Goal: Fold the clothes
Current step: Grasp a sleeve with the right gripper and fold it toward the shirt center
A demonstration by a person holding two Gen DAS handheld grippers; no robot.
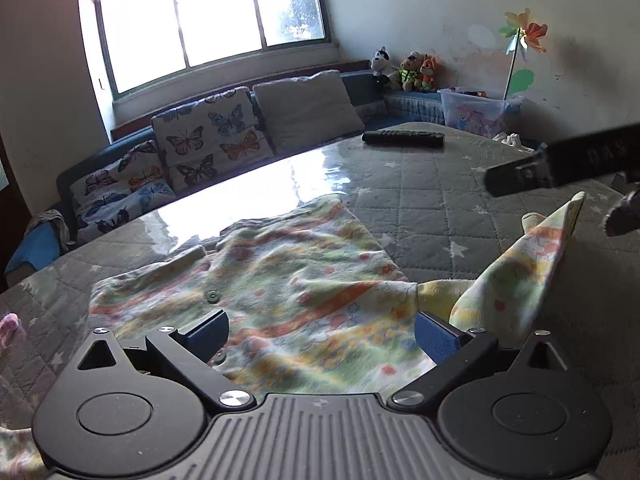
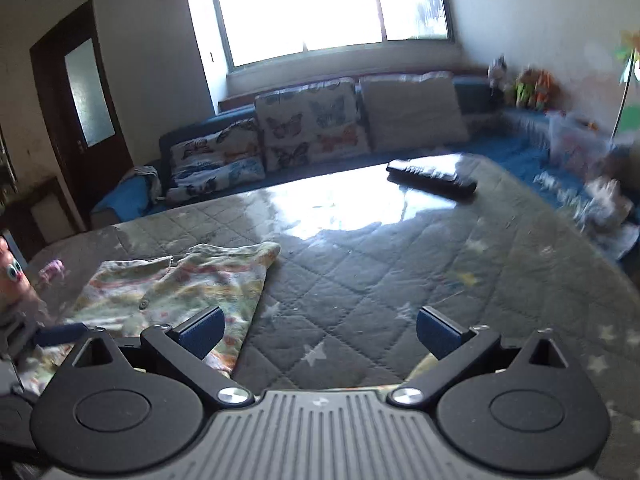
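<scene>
Little flowery top on the table, half way to folded.

The top (image 1: 280, 280) lies flat on the grey quilted table (image 1: 440, 200), with one sleeve (image 1: 520, 264) sticking up at its right side. The left gripper (image 1: 320, 332) hangs over the top with fingers spread wide, holding nothing. The right gripper (image 2: 320, 332) is spread wide too, over bare table beside the top. The sleeve could flop back down crooked, as no fingers show on it. I count one top, one remote (image 1: 403, 138), two grippers, three soft toys (image 1: 404, 70).
</scene>
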